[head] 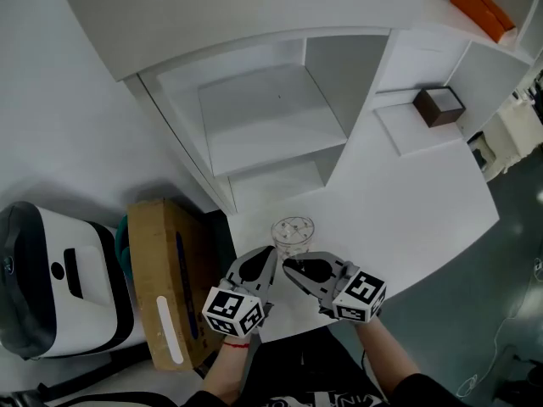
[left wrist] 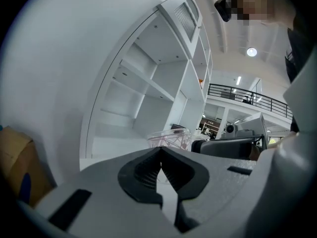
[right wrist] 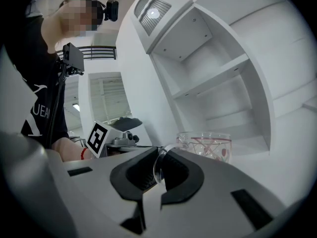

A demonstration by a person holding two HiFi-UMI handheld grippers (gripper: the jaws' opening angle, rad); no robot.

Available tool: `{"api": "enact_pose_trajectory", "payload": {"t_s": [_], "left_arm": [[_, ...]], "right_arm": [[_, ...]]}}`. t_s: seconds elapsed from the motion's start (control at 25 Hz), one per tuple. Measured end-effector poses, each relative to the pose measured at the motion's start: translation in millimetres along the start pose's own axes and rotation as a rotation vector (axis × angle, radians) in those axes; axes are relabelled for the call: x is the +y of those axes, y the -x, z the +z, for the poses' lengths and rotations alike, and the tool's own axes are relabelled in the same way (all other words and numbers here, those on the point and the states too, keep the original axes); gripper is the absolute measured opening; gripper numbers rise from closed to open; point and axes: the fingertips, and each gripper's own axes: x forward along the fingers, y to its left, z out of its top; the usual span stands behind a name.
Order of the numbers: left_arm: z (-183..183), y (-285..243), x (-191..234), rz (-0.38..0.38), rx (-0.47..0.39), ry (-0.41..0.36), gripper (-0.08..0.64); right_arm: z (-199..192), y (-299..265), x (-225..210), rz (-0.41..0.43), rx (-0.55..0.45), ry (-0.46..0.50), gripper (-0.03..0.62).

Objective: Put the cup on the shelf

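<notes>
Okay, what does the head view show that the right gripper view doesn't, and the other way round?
Only the head view shows the cardboard box, the small brown box and the orange object. Only the right gripper view shows the right gripper with its jaws closed on the clear handle of the cup. Both show the cup, the white shelf and the left gripper.

Left tongs (left wrist: 160, 151) tight together, empty; right tongs (right wrist: 162, 153) tight on the cup handle (right wrist: 157, 163); both side by side.
</notes>
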Motion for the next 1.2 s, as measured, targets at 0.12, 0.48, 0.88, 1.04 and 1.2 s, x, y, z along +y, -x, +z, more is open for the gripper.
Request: {"api": "enact_pose_trajectory", "payload": {"t_s": [0.12, 0.48, 0.88, 1.04, 1.2], "left_arm": [[1, -7, 14, 0.040, -0.010, 0.010, 0.008], [15, -34, 54, 0.120, -0.038, -0.017, 0.008], [32, -68, 86, 0.182, -0.052, -0.029, 0.008], [30, -77, 95, 0.193, -0.042, -0.024, 0.008], [27, -81, 102, 0.211, -0.039, -0.013, 0.008]], "right_arm": [[1, -12, -13, 0.044, 0.014, 0.014, 0.014], [11, -42, -51, 0.125, 0.014, 0.051, 0.014], [22, -64, -91, 0.119, -0.015, 0.105, 0.014], [19, -72, -104, 0.114, -0.014, 0.108, 0.014], [15, -77, -110, 0.112, -0.013, 0.109, 0.014]]}}
